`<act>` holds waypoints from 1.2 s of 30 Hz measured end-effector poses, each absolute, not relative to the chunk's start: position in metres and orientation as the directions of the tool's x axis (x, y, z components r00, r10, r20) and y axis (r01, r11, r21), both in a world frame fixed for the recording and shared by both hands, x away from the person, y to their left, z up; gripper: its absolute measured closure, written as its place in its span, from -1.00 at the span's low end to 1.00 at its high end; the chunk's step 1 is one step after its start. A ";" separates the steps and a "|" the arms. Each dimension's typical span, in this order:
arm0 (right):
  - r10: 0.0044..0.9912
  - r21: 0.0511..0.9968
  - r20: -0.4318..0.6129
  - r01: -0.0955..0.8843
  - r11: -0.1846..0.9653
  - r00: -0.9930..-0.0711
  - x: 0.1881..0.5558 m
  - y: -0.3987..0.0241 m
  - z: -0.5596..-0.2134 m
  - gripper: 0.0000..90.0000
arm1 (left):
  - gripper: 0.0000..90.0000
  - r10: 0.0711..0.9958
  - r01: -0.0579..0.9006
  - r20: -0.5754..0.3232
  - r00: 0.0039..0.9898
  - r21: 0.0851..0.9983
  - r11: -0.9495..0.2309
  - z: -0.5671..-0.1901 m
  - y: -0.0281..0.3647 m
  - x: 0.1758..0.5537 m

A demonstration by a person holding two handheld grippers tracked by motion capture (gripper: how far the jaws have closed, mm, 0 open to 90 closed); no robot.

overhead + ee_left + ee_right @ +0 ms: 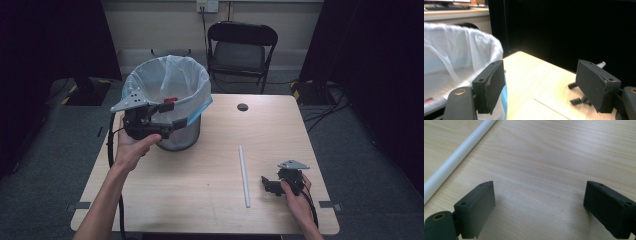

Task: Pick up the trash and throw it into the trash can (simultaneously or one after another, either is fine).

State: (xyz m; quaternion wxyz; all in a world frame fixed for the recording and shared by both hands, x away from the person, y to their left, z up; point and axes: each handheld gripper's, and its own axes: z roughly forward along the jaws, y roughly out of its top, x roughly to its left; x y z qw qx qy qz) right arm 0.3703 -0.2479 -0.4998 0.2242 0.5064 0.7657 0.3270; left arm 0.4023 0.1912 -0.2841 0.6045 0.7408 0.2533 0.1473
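Left gripper (167, 116) hangs at the near rim of the wire-mesh waste bin (176, 137), which stands at the far left of the surface (200, 170) and is lined with a translucent bag (150, 75). Its jaws stand wide with nothing between them; in the left gripper view one jaw sits just beside the bag's folded-over edge (456, 57), without clearly touching it. A small red item (170, 100) lies inside the bin, too small to identify.

Right gripper (268, 185) rests low at the near right of the surface. Its jaws are also wide and empty, with bare wood between them in the right gripper view. The white tube (243, 175) lies flat on the surface just to the left of this gripper, running roughly front to back; its end crosses the upper left corner of the right gripper view (456, 157).

Judgement: the step in hand looks like clearing loose items into the bin. The left side appears to have finished a drop there, and the tube is still to be picked up.

Next move, as I read it: the right gripper shifts sideways over the tube, turns so the jaws straddle it across its width, lowers until the pads flank it, then closes. The tube is thin and round, so it may roll away if one pad meets it first.
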 end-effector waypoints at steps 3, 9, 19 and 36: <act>0.922 0.728 -0.012 0.629 0.273 -0.387 0.370 -0.248 -0.500 -0.79 | -0.48 0.557 0.209 -0.097 0.825 0.968 -0.141 -0.291 0.189 0.401; 0.922 0.728 -0.013 0.629 0.274 -0.387 0.370 -0.248 -0.500 -0.79 | -0.51 0.544 0.244 -0.118 0.831 0.955 -0.166 -0.311 0.180 0.399; 0.922 0.728 -0.012 0.629 0.273 -0.387 0.370 -0.248 -0.500 -0.79 | -0.50 0.498 0.283 -0.139 0.856 0.932 -0.225 -0.339 0.145 0.400; 0.922 0.728 -0.012 0.629 0.273 -0.387 0.370 -0.248 -0.500 -0.79 | -0.57 0.465 0.346 -0.184 0.866 0.891 -0.292 -0.390 0.089 0.396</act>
